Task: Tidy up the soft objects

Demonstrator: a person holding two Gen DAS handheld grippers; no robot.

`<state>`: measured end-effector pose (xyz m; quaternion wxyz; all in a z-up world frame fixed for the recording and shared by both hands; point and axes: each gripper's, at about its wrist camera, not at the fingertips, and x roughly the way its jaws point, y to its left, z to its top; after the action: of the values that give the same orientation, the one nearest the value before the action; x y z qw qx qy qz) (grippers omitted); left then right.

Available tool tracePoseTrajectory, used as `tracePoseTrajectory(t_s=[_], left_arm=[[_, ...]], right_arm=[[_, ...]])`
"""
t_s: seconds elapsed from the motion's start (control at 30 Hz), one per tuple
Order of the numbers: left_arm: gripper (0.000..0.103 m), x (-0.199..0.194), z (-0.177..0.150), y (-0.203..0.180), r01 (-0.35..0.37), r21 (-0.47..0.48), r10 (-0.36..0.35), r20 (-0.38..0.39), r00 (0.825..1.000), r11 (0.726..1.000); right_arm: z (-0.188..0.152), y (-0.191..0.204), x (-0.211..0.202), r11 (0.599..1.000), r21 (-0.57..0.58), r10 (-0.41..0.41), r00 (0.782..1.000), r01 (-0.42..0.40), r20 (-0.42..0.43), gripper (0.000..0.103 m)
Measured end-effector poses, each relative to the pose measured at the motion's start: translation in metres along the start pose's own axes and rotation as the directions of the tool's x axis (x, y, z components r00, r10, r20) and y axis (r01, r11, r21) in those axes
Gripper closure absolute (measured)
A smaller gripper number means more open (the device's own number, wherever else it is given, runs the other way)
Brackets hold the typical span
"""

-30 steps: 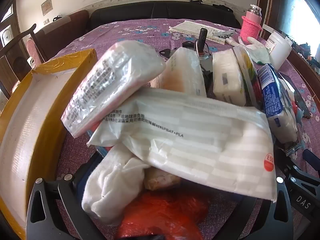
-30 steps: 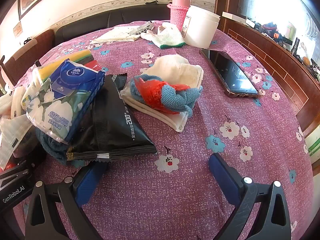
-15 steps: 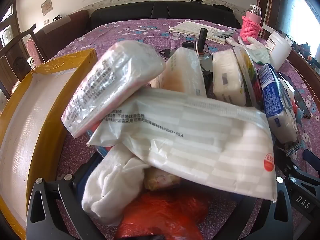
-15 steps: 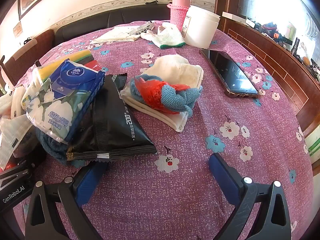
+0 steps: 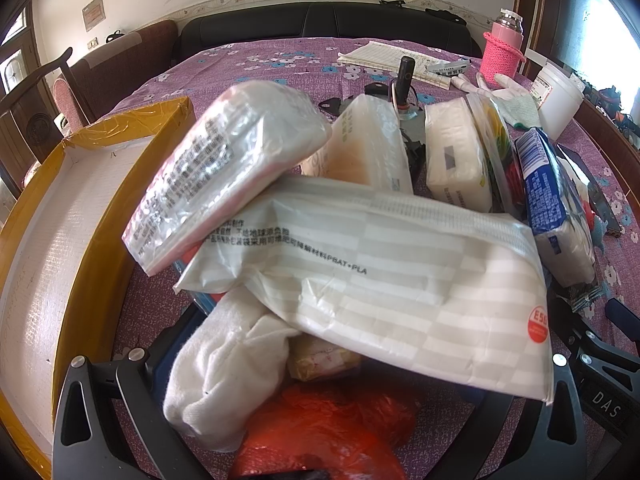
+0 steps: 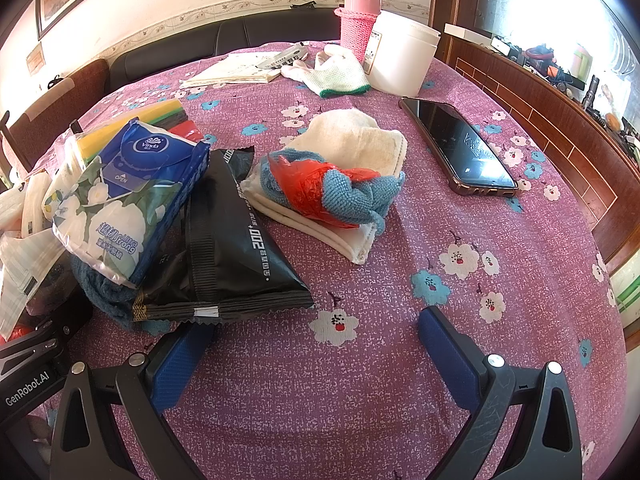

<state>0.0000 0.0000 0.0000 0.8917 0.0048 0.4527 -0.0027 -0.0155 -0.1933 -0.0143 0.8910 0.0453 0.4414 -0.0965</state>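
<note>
The right gripper (image 6: 316, 340) hangs low over the purple cloth (image 6: 500, 240), its blue fingers (image 6: 448, 344) spread wide with nothing between them; the left finger's tip sits just beside the near edge of a black pack (image 6: 232, 248). A blue tissue pack (image 6: 128, 204) leans on that black pack from the left, with a dark blue knit cloth (image 6: 100, 292) under it. Right of the black pack lies a folded cream towel (image 6: 356, 148), and on it a light blue rag (image 6: 352, 196) tangled with a red bag (image 6: 308, 184). Farther right is a phone (image 6: 460, 148), face up; at the far edge stand a white tub (image 6: 404, 56), a pink flask (image 6: 360, 12), a glove (image 6: 336, 76) and some papers (image 6: 236, 68). In the left view the left gripper (image 5: 320, 392) is crowded by a heap — its fingers are mostly hidden, so I cannot tell how far it is open or whether it grips anything. A large striped white pack (image 5: 400, 280) lies across the middle; a clear pack (image 5: 228, 168) tilts up over its left end; a white cloth roll (image 5: 228, 368) and a red bag (image 5: 328, 432) lie nearest the camera. Behind stand two white tissue packs (image 5: 368, 148) and (image 5: 456, 156), upright. A yellow-edged box (image 5: 80, 216) sits at the left, open, beside the heap.
</note>
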Motion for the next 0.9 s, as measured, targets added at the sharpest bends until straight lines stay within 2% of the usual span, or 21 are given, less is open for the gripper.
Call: tracePoseTrajectory(t_s=[0.9], left_arm=[[0.0, 0.0017, 0.0004, -0.0023, -0.01, -0.01, 0.01, 0.0, 1.0, 1.0]], right_arm=[[-0.0001, -0.0003, 0.0001, 1.0, 0.002, -0.002, 1.0, 0.002, 0.0, 0.001]])
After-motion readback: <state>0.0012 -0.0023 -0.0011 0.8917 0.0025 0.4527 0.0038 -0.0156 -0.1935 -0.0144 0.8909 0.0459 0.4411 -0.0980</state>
